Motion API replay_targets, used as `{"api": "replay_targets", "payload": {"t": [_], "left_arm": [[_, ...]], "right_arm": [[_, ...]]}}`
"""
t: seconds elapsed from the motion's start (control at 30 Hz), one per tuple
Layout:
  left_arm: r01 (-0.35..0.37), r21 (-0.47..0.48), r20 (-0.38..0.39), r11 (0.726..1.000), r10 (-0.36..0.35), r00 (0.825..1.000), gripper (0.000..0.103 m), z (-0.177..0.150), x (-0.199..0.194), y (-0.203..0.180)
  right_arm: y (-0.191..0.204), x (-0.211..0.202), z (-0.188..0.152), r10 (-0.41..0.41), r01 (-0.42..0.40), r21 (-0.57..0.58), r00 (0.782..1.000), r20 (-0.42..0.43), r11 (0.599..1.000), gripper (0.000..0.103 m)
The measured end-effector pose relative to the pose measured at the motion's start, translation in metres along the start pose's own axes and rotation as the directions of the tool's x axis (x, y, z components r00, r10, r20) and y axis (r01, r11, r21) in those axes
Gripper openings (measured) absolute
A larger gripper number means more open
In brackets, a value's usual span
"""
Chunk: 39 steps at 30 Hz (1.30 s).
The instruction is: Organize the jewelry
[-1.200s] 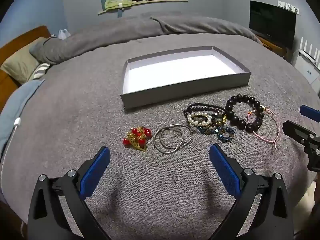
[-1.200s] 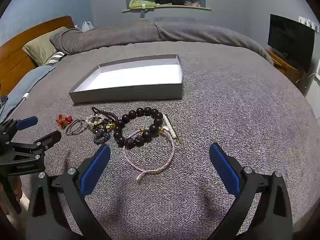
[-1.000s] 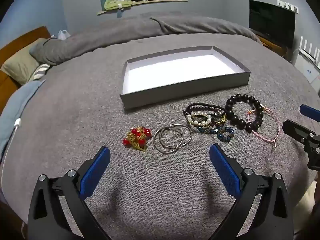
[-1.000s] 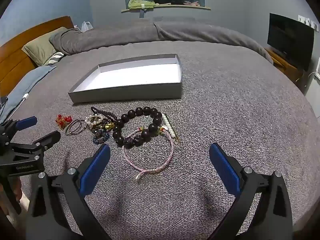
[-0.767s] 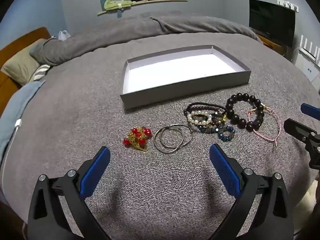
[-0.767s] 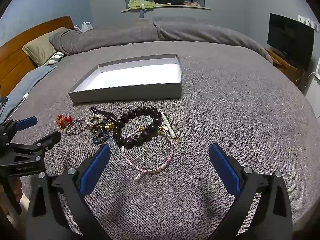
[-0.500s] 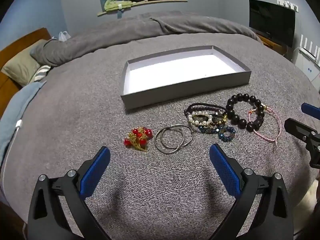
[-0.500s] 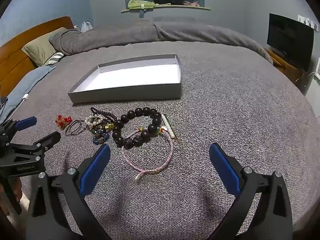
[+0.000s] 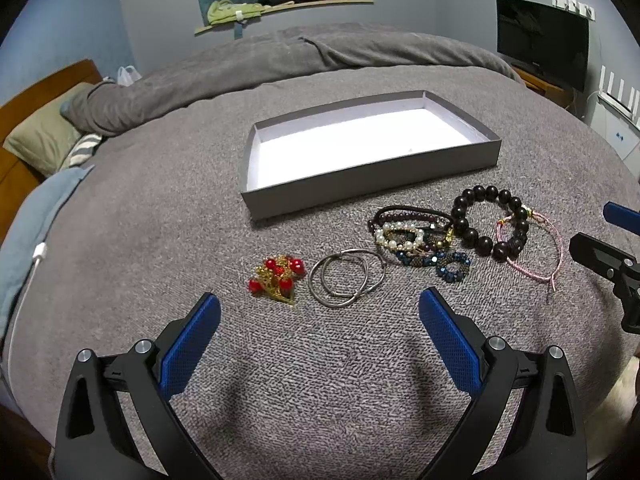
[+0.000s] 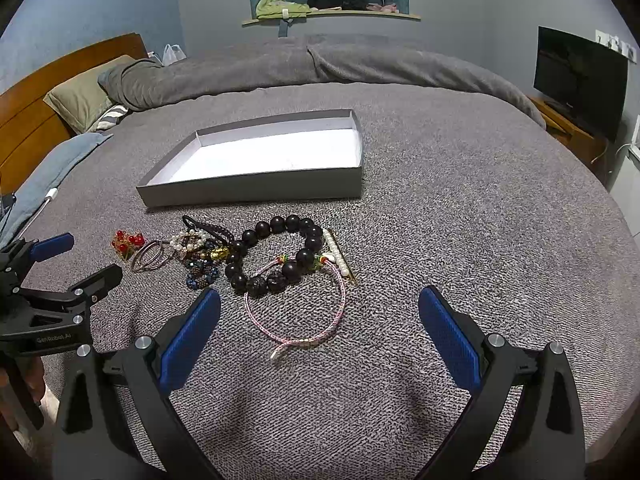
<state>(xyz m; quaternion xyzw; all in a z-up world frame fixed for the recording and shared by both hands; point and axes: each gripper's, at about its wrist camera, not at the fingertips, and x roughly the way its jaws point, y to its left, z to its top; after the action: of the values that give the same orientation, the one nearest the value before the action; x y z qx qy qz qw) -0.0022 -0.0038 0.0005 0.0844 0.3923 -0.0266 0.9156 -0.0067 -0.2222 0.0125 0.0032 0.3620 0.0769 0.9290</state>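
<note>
An empty grey box (image 9: 372, 176) with a white floor lies on the grey bedspread; it also shows in the right wrist view (image 10: 256, 190). In front of it lies a row of jewelry: a red and gold brooch (image 9: 277, 277), silver hoops (image 9: 345, 277), a tangle of pearl and blue bead bracelets (image 9: 416, 240), a dark bead bracelet (image 9: 489, 222) (image 10: 276, 254) and a pink cord bracelet (image 9: 534, 248) (image 10: 298, 308). My left gripper (image 9: 319, 320) is open and empty, just short of the brooch and hoops. My right gripper (image 10: 319, 320) is open and empty over the pink cord.
A pearl hair pin (image 10: 340, 256) lies right of the dark beads. Pillows (image 10: 80, 100) and a wooden headboard (image 10: 36, 92) stand at the left. A rolled grey duvet (image 9: 280, 60) lies behind the box. A TV (image 10: 580, 80) stands at the right.
Both grippers have held nearly still and open. The views drifted only slightly. No jewelry has moved.
</note>
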Motion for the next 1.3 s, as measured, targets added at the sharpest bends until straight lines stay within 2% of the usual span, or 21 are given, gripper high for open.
{"api": "replay_targets", "payload": {"t": [1.3], "left_arm": [[-0.013,0.007,-0.001,1.0,0.013,1.0,0.099,-0.0011,0.0002,-0.0001]], "right_arm": [[-0.0023,-0.0026,0.0016,0.001,-0.001,0.003,1.0,0.002,1.0,0.098]]}}
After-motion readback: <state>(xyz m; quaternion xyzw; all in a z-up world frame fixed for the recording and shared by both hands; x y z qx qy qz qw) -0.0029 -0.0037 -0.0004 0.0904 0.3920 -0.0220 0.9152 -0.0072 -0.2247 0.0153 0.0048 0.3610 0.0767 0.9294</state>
